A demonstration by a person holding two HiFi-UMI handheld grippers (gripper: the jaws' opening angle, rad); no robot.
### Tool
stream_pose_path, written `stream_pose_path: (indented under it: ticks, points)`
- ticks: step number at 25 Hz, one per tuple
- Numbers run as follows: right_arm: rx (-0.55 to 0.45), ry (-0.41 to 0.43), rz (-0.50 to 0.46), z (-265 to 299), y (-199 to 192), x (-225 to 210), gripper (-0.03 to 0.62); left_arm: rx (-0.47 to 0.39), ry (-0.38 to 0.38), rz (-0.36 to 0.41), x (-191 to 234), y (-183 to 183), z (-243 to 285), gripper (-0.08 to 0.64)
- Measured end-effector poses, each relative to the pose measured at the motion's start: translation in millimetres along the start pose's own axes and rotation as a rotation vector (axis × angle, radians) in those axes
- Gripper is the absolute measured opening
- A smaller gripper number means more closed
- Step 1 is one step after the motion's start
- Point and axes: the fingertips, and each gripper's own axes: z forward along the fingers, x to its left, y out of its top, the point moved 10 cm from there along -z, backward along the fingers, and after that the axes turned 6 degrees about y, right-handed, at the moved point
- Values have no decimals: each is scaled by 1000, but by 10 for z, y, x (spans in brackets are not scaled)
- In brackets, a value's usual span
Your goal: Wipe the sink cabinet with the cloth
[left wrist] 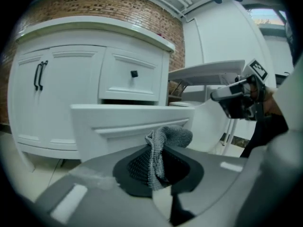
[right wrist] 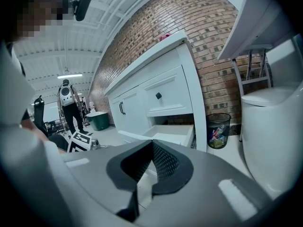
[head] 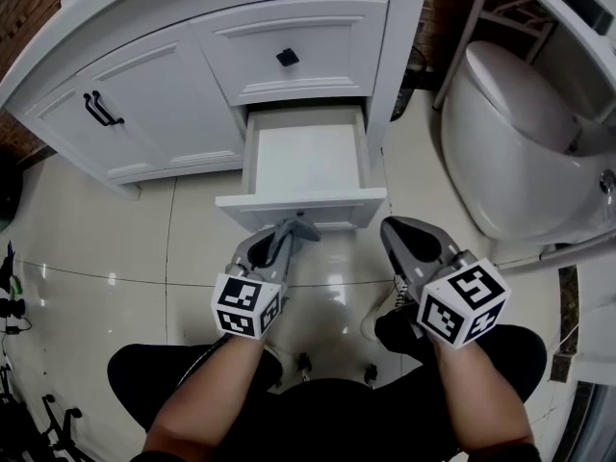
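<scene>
The white sink cabinet (head: 154, 114) stands ahead with its lower drawer (head: 304, 162) pulled out and bare inside. My left gripper (head: 292, 229) is just before the drawer front (left wrist: 128, 122), shut on a grey knitted cloth (left wrist: 160, 148). A bunch of that cloth (head: 304, 227) sticks out past the fingertips. To its right, my right gripper (head: 397, 231) hovers over the floor, shut with nothing between its pads (right wrist: 163, 162). The right gripper view shows the open drawer (right wrist: 173, 134) a little beyond the gripper (right wrist: 151, 148).
A white toilet (head: 510, 152) stands close on the right, with a small trash bin (right wrist: 218, 129) between it and the cabinet. The upper drawer has a black knob (head: 287, 58) and the doors have black handles (head: 101, 111). A person (right wrist: 68, 103) stands far off on the glossy tiled floor (head: 87, 258).
</scene>
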Motion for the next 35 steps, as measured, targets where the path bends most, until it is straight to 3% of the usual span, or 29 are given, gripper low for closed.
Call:
stream_pose_path:
  ticks: [6, 13, 24, 35]
  points:
    - [-14, -18, 11, -88, -4, -55, 5, -55, -173, 16, -627, 289, 391, 38]
    - [-6, -54, 4, -192, -98, -168, 5, -68, -234, -2, -889, 453, 652, 38]
    - [4, -47, 20, -260, -164, -162, 5, -48, -157, -1, -605, 401, 437, 38]
    - [29, -16, -7, -91, -136, -14, 5, -27, 7, -37, 1, 269, -6, 37]
